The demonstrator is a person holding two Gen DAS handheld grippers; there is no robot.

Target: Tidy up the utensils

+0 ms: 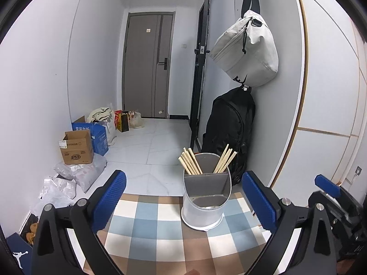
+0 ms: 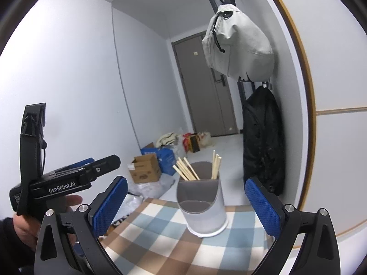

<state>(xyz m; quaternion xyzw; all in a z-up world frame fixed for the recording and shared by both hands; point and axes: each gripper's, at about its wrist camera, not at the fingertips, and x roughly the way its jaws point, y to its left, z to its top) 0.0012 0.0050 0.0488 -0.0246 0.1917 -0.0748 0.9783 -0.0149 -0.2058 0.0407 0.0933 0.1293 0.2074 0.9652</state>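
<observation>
A white utensil holder [image 1: 204, 197] with a grey divider stands on the checkered tablecloth [image 1: 160, 240]. Several wooden chopsticks [image 1: 190, 163] stand in its rear compartments; the front compartment looks empty. My left gripper [image 1: 183, 197] is open and empty, its blue pads either side of the holder, held back from it. My right gripper [image 2: 185, 201] is open and empty, facing the same holder [image 2: 201, 206] and its chopsticks [image 2: 185, 169]. The left gripper's body [image 2: 64, 181] shows at the left of the right wrist view.
A grey bag [image 1: 247, 50] and a black backpack [image 1: 229, 133] hang on the wall behind the table's right corner. Cardboard boxes [image 1: 78, 146] and plastic bags [image 1: 68, 178] lie on the floor at left. A door [image 1: 149, 64] closes the hallway.
</observation>
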